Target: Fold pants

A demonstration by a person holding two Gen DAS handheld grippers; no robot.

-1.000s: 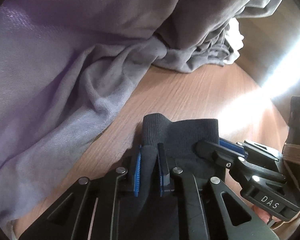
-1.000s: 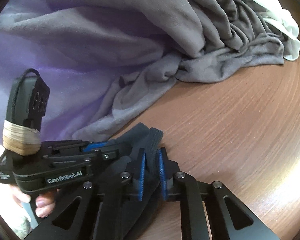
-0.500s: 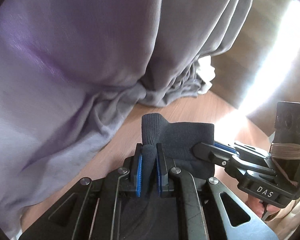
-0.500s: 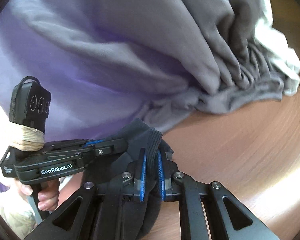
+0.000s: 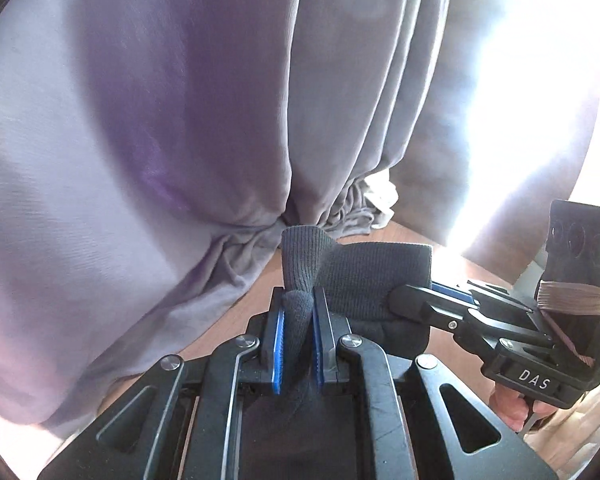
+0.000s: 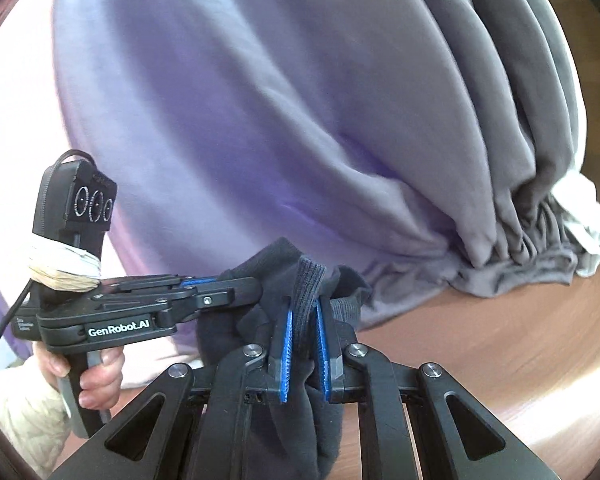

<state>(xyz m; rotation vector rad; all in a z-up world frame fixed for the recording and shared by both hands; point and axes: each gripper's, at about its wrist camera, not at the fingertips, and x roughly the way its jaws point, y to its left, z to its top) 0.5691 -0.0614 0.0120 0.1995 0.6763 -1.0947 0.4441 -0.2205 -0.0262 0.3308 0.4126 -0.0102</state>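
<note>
Both tools [image 5: 297, 334] [image 6: 305, 346] clamp the dark pants [image 5: 374, 276].

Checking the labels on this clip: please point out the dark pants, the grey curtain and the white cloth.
dark pants [image 5: 374, 276], left wrist view, ribbed waistband.
grey curtain [image 6: 300, 120], right wrist view, broad hanging panel.
white cloth [image 6: 586, 216], right wrist view, bunched part beside the curtain's hem.

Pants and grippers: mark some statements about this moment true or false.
1. The left gripper is shut on the dark pants. True.
2. The right gripper hangs open and empty. False: it clamps the ribbed band of the pants.
3. The pants are white. False: they are dark grey.
4. A grey curtain hangs behind the wooden table. True.
</note>
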